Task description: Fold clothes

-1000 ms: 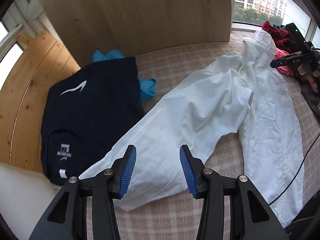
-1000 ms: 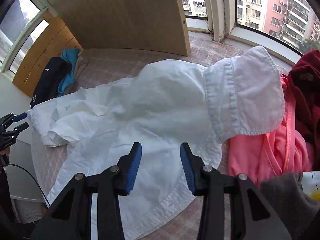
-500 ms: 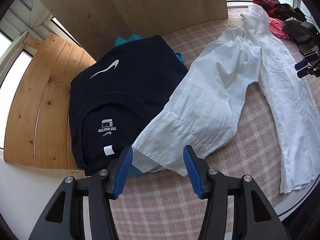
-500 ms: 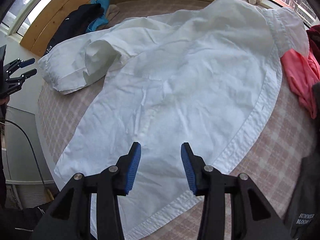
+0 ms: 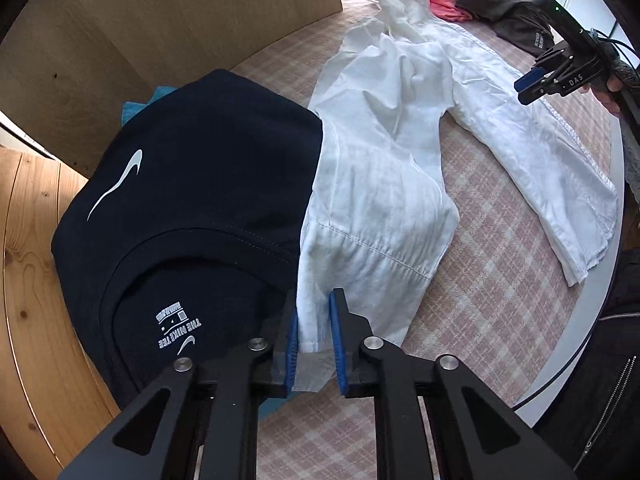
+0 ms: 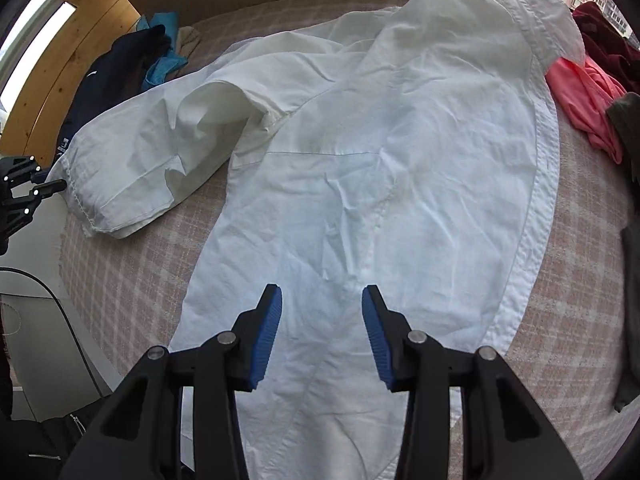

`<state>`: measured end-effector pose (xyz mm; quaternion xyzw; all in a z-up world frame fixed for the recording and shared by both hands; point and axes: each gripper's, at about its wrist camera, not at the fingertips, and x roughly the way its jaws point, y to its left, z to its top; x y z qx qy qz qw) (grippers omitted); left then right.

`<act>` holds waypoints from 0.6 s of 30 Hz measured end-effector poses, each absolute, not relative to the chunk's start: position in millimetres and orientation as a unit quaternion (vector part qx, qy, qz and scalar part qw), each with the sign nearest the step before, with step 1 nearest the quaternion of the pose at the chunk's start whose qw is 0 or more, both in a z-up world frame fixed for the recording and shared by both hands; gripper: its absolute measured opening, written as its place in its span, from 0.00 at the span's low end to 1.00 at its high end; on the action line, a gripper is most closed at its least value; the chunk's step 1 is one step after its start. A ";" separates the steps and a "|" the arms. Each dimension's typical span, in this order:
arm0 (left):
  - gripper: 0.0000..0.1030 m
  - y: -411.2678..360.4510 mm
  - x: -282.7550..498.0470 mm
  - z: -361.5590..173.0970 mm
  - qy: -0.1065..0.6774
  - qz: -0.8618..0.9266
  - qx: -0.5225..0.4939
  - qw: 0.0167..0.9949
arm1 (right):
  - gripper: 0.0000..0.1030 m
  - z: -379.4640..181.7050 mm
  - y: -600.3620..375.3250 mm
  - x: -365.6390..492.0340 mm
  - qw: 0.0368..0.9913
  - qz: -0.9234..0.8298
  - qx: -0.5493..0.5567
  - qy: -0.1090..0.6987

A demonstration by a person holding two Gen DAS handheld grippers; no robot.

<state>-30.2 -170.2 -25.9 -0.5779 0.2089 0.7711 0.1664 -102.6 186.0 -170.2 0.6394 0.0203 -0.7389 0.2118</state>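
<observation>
A white long-sleeved shirt (image 5: 384, 184) (image 6: 360, 168) lies spread on a pink checked cloth. Its left sleeve runs toward the left wrist camera, and my left gripper (image 5: 314, 312) is shut on the sleeve's cuff (image 5: 314, 324), white fabric pinched between the blue pads. My right gripper (image 6: 322, 316) hovers open over the shirt's lower body, with nothing between its fingers; it also shows in the left wrist view as the right gripper (image 5: 532, 84) above the shirt's far edge. The left gripper (image 6: 44, 184) shows small at the cuff in the right wrist view.
A folded navy tee (image 5: 192, 200) lies over a blue garment (image 5: 134, 106) left of the sleeve. Pink (image 6: 584, 100), dark red (image 6: 600, 36) and grey clothes (image 6: 628, 128) are piled by the collar. A wooden panel (image 5: 180, 12) stands behind. The table edge (image 5: 588, 360) curves at right, with a cable.
My left gripper has moved in onto the sleeve cuff and shut on it. The right gripper has shifted a little over the shirt body and stays open.
</observation>
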 end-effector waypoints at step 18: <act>0.00 -210.8 -47.5 32.2 0.137 0.812 -0.528 0.208 | 0.40 -169.0 207.2 -249.8 0.134 -0.783 0.604 -0.059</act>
